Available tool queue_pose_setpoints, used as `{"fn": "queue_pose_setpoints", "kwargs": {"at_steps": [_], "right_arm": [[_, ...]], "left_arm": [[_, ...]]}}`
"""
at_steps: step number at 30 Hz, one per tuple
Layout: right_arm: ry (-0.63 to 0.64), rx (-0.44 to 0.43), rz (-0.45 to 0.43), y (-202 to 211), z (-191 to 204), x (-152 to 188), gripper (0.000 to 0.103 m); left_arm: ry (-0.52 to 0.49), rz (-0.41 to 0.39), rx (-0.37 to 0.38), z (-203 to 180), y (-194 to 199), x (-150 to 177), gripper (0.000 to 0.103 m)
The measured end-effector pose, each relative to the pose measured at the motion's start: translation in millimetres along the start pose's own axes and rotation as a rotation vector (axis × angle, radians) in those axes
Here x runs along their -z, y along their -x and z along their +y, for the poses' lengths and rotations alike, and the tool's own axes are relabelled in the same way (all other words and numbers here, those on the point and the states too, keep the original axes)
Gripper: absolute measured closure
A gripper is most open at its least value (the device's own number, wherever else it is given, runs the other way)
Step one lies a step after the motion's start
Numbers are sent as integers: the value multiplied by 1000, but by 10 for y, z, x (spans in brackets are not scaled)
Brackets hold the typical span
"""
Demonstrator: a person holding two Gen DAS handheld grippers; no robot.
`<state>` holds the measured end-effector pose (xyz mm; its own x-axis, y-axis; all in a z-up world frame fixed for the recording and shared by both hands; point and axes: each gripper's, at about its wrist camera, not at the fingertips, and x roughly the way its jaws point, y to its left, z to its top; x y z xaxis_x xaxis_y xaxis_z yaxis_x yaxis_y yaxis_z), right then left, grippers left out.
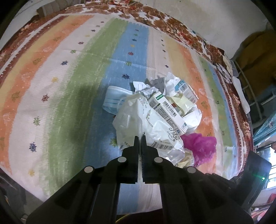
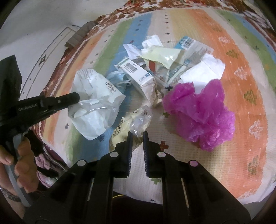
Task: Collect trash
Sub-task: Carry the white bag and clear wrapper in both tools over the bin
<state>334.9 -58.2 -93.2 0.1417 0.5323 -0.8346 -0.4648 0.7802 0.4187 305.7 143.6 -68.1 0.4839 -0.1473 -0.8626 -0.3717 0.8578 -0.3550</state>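
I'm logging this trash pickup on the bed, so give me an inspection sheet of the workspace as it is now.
Surface: striped bedspread, flowered blanket beneath.
Job's things: white plastic bag, clear wrapper, barcode box, blue face mask, pink plastic bag, crumpled paper, piled together.
Clutter: folded grey cloth at the far edge.
Grippers: left gripper shut on the white plastic bag; right gripper shut on the clear wrapper.
Cables: nothing seen.
Surroundings: white wall, metal frame beside the bed.

left wrist: steep down, near | right wrist: likewise | shared: trash pile (image 1: 160, 110)
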Motion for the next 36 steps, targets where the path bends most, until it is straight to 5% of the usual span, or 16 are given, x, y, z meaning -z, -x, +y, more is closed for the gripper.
{"fn": "queue_pose_setpoints", "kwargs": {"at_steps": [20,36], "right_arm": [[236,112,-176,786,557,374,92],[332,163,-193,1135,679,909,92]], "left_arm": [[-21,-74,3,62,729,348,102],[-99,-141,-2,-190,1197,978,102]]}}
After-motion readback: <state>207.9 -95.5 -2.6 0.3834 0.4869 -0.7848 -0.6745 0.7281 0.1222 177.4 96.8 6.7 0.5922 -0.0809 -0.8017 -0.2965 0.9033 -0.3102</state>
